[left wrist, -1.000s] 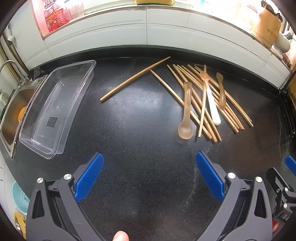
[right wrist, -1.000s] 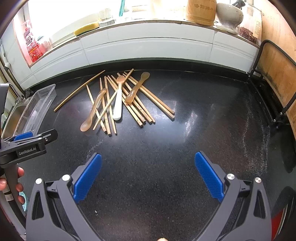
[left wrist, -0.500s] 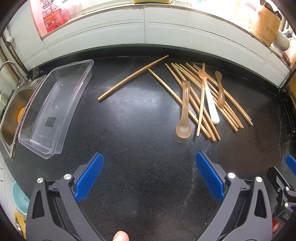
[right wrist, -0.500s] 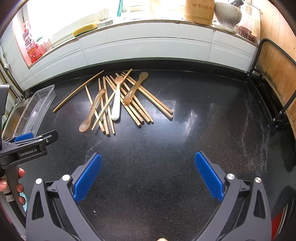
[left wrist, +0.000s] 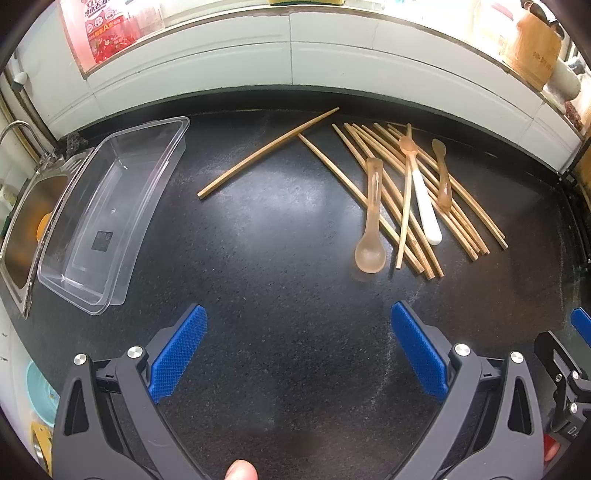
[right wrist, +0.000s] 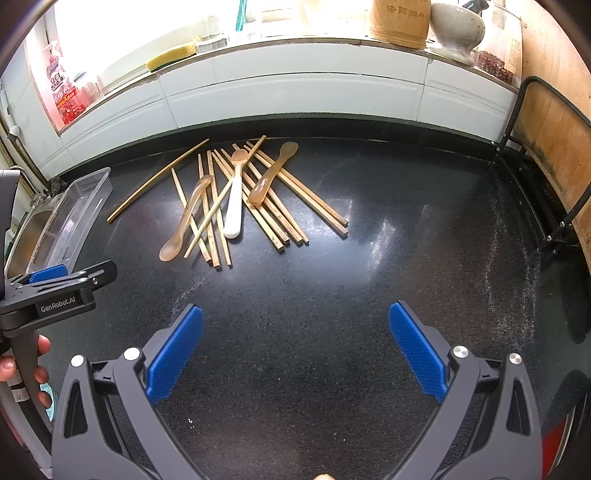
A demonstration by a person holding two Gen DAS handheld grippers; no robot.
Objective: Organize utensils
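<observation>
Several wooden chopsticks (left wrist: 417, 192) (right wrist: 273, 206) lie in a loose pile on the black counter, with one stray chopstick (left wrist: 266, 153) (right wrist: 155, 182) off to their left. Among them rest a translucent amber spoon (left wrist: 371, 236) (right wrist: 183, 225), a white-handled spoon (left wrist: 424, 206) (right wrist: 234, 206) and a smaller amber spoon (left wrist: 443, 177) (right wrist: 271, 177). A clear plastic container (left wrist: 107, 214) (right wrist: 70, 218) stands empty at the left. My left gripper (left wrist: 299, 347) and right gripper (right wrist: 295, 347) hang open over bare counter, well short of the pile, holding nothing.
A steel sink (left wrist: 26, 229) borders the container's left side. White tiled wall (left wrist: 295, 55) runs along the back, with a bamboo holder (right wrist: 400, 20) and jars on the sill. A black metal rack (right wrist: 543, 177) stands at the right. A hand (right wrist: 22, 363) holds the left gripper's handle.
Both views have crept slightly forward and right; the utensil pile sits a touch lower-left in the right view. Both grippers stay open and nothing on the counter has moved.
</observation>
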